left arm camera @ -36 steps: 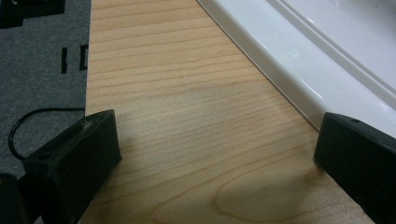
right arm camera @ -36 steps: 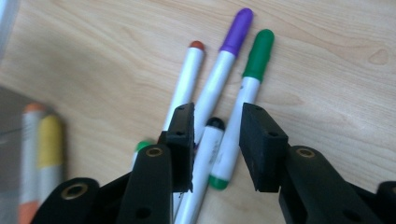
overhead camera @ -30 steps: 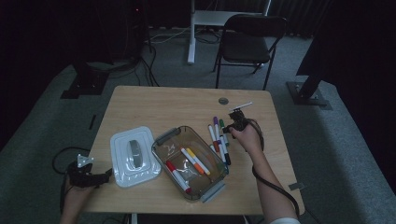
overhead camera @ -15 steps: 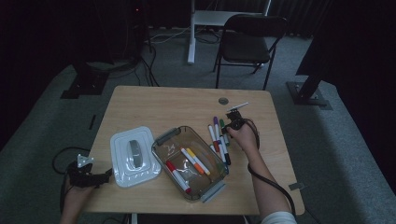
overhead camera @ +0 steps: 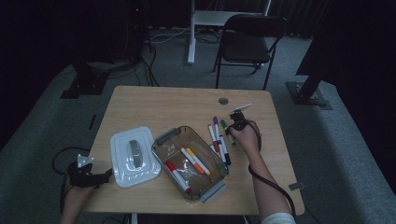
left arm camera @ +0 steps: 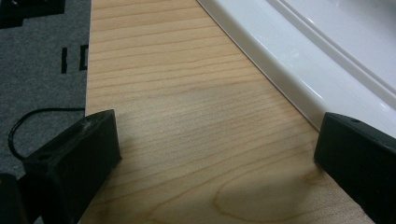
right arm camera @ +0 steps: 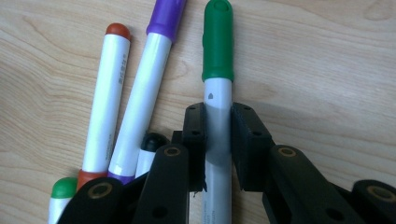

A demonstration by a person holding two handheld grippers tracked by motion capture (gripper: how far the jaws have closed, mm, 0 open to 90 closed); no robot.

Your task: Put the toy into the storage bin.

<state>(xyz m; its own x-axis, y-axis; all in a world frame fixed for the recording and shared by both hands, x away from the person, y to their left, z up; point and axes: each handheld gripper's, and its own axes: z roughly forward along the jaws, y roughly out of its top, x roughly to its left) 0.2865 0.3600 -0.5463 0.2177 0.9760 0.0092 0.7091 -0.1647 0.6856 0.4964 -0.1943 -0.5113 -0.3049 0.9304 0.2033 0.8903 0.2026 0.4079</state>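
My right gripper [right arm camera: 218, 128] has just been closing and is now shut on a green-capped marker [right arm camera: 217, 56], its pads pressing the white barrel just below the cap. The marker lies flat on the table. In the high view the right gripper [overhead camera: 235, 122] is at the table's right, over the green marker [overhead camera: 227, 131] and a row of loose markers. A purple marker [right arm camera: 144, 93] and a red-capped marker [right arm camera: 105, 93] lie to its left. My left gripper [left arm camera: 217, 144] is open on the wood, beside the white lid [left arm camera: 327, 56]. The left gripper [overhead camera: 99, 178] sits at the front left corner.
A clear container [overhead camera: 205, 140] with several markers inside stands at the table's middle front. The white lid [overhead camera: 133, 156] lies to its left. A folding chair [overhead camera: 247, 42] stands behind the table [overhead camera: 163, 107]. A round grommet [overhead camera: 223, 101] sits near the far edge.
The right hand has shifted slightly toward the loose markers. The left hand and everything else on the table have stayed put.
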